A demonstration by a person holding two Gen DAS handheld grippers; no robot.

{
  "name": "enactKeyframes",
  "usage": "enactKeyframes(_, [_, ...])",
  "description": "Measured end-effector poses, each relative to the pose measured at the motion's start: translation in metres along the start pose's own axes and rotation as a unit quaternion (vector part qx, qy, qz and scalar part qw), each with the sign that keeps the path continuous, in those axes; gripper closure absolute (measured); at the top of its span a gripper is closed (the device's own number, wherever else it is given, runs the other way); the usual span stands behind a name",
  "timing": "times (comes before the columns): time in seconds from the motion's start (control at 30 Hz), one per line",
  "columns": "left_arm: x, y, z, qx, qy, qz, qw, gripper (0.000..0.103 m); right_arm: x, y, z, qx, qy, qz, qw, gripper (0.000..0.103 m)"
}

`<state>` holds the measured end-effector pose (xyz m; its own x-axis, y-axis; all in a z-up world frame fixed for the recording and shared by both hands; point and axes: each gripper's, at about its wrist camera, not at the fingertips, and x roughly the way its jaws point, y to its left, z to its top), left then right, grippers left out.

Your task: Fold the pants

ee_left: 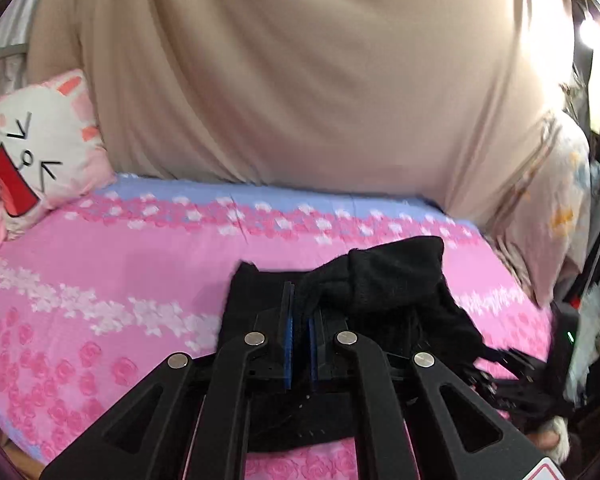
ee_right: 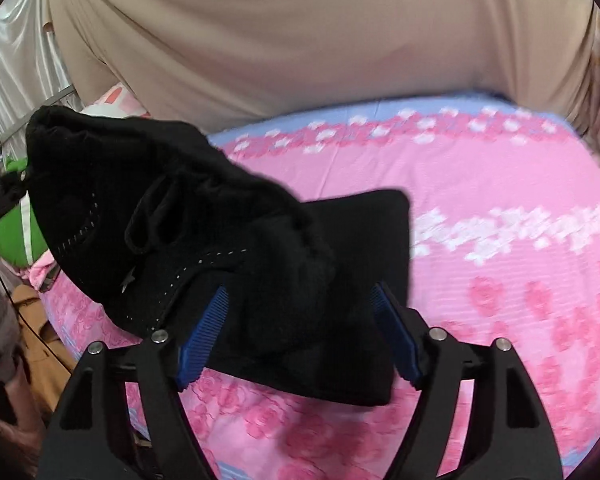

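Two grippers work one pair of black pants (ee_right: pixel 228 248) over a pink flowered bed sheet (ee_right: pixel 480 184), with a beige curtain (ee_left: pixel 300 72) hanging behind the bed and a cartoon cat pillow (ee_left: pixel 40 148) at its far left corner. Most of the cloth lies bunched low on the sheet, and its long axis seems to run from a raised end, high on the left of the right wrist view, down to the folded mass on the bed. That raised end appears pinched by the left gripper (ee_left: pixel 300 316), whose blue pads are pressed nearly together on a fold. By contrast, the right gripper (ee_right: pixel 300 300) stands spread, the cloth between its pads but not squeezed. Judging by this, the left hand is placed to carry the fold across.
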<state>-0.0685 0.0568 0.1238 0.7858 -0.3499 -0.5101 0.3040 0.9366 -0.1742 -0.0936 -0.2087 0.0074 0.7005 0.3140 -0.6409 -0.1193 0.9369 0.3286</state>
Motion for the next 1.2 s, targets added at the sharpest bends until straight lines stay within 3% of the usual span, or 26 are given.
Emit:
enactKeyframes(0.07, [0.014, -0.013, -0.012, 0.014, 0.024, -0.026, 0.9993, 0.099, 0.013, -0.01, 0.001, 0.03, 0.016, 0.03, 0.999, 0.031])
enactKeyframes(0.13, [0.032, -0.033, -0.024, 0.038, 0.045, -0.04, 0.9975, 0.097, 0.018, -0.015, 0.004, 0.05, 0.027, 0.057, 0.997, 0.072])
enactKeyframes(0.2, [0.047, -0.053, -0.036, 0.066, 0.056, -0.049, 0.995, 0.086, 0.013, -0.02, 0.014, 0.073, 0.022, 0.088, 0.993, 0.091])
enactKeyframes(0.23, [0.055, -0.065, -0.043, 0.082, 0.066, -0.053, 0.993, 0.076, 0.01, -0.021, 0.019, 0.081, 0.017, 0.103, 0.991, 0.091])
enactKeyframes(0.27, [0.061, -0.077, -0.051, 0.096, 0.073, -0.056, 0.9911, 0.051, 0.005, -0.021, 0.027, 0.086, 0.012, 0.117, 0.989, 0.091])
enactKeyframes(0.3, [0.067, -0.084, -0.057, 0.106, 0.076, -0.055, 0.9899, 0.042, 0.003, -0.019, 0.033, 0.086, 0.01, 0.125, 0.988, 0.092])
enactKeyframes(0.37, [0.078, -0.106, -0.073, 0.14, 0.074, -0.042, 0.9865, 0.04, 0.002, -0.011, 0.043, 0.077, 0.01, 0.137, 0.987, 0.092])
enactKeyframes(0.47, [0.096, -0.121, -0.086, 0.161, 0.074, -0.013, 0.9841, 0.026, 0.005, 0.001, 0.05, 0.067, 0.017, 0.151, 0.986, 0.092])
enactKeyframes(0.6, [0.117, -0.133, -0.086, 0.165, 0.067, 0.028, 0.9837, 0.025, 0.012, 0.006, 0.048, 0.066, 0.024, 0.146, 0.987, 0.092])
enactKeyframes(0.73, [0.13, -0.131, -0.082, 0.155, 0.082, 0.018, 0.9843, 0.028, 0.017, -0.001, 0.048, 0.079, 0.021, 0.137, 0.987, 0.092])
enactKeyframes(0.93, [0.112, -0.129, -0.083, 0.164, 0.078, 0.004, 0.9834, 0.027, 0.016, -0.012, 0.05, 0.092, 0.02, 0.145, 0.985, 0.092])
enactKeyframes(1.2, [0.111, -0.142, -0.085, 0.178, 0.086, 0.035, 0.9797, 0.026, 0.015, -0.019, 0.05, 0.096, 0.023, 0.152, 0.983, 0.092])
